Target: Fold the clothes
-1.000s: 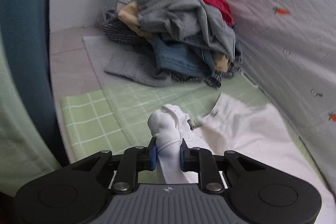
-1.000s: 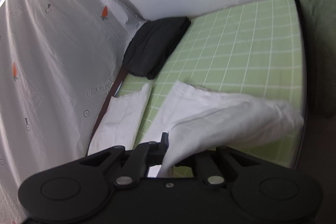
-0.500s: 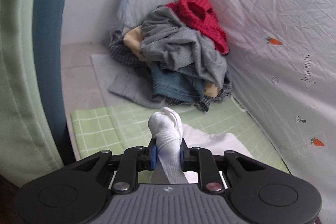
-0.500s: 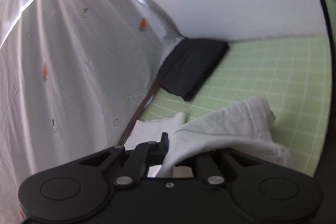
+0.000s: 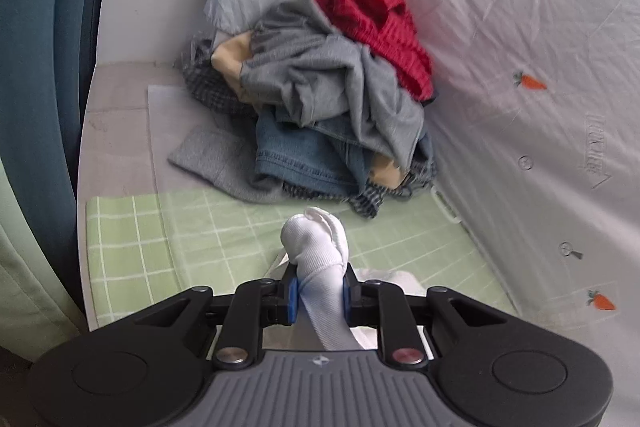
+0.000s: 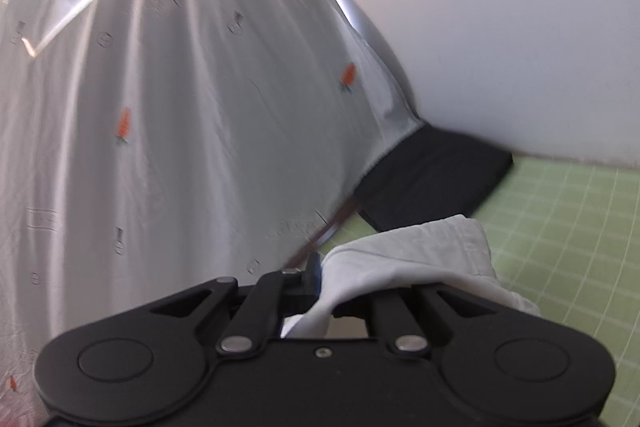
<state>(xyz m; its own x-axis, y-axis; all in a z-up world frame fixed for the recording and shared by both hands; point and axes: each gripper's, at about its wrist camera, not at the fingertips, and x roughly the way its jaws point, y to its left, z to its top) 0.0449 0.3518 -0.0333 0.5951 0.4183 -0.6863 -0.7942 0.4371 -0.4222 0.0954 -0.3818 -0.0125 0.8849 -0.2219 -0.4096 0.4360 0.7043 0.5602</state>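
My left gripper (image 5: 318,293) is shut on a bunched corner of a white garment (image 5: 316,247), held above the green checked mat (image 5: 132,247). My right gripper (image 6: 340,291) is shut on another part of the white garment (image 6: 420,255), which drapes over its right finger and hides it. A pile of unfolded clothes (image 5: 328,99), with a red knit, grey tops and blue jeans, lies at the back in the left wrist view. A folded black garment (image 6: 432,179) lies on the mat in the right wrist view.
A white sheet with small carrot prints (image 5: 520,83) hangs along the right side in the left wrist view and fills the left side of the right wrist view (image 6: 160,127). A white wall (image 6: 500,27) stands behind the mat (image 6: 568,227). A dark teal curtain (image 5: 36,67) hangs at the left.
Both grippers have risen with the white garment, lifting it off the mat. Less of the garment lies spread below; the views have tilted up toward the sheet and wall.
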